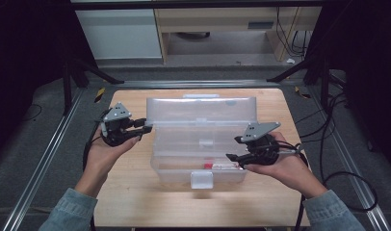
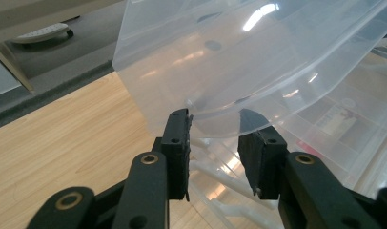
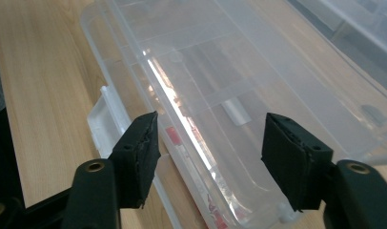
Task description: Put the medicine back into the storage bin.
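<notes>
Lid [image 1: 201,109] of the clear plastic box [image 1: 199,169] stands raised at the back of the counter [image 1: 136,192], long axis running left to right. Left tongs [image 1: 141,130] sit right at its left end, and the left gripper view has that corner [image 2: 215,125] poking between the pads [image 2: 178,138], which look released, not pinching. Right tongs [image 1: 234,163] hang spread over the box's right front rim, holding nothing. So I'd say the left hand is the nearer one for swinging it.

Overhead forward-down view; two close jaw-level views, all sharing clear box [image 1: 201,139].
</notes>
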`<state>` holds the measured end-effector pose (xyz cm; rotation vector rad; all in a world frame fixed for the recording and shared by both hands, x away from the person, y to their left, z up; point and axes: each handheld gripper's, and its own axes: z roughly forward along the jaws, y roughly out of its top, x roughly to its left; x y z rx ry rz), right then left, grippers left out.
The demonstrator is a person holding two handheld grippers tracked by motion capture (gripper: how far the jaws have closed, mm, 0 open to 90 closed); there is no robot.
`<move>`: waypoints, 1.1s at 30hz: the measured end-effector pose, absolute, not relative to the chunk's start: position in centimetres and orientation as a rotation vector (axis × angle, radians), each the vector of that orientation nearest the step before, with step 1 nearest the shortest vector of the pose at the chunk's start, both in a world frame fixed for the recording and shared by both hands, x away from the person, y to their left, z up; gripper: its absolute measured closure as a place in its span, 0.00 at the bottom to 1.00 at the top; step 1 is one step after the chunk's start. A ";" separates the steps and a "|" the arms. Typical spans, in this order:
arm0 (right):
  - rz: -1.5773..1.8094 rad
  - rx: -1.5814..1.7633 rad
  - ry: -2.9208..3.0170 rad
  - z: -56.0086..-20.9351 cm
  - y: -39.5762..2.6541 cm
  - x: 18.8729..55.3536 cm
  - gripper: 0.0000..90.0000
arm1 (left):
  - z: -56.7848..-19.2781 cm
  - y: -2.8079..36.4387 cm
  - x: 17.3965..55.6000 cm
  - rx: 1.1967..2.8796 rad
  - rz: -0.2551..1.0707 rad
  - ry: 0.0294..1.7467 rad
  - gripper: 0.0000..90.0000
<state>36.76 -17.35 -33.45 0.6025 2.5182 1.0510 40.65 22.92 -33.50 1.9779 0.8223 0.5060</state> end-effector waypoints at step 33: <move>1.053 0.854 2.367 -33.8 -24.4 36.7 0.42 | -35.1 23.3 39.4 1.975 0.456 0.830 0.69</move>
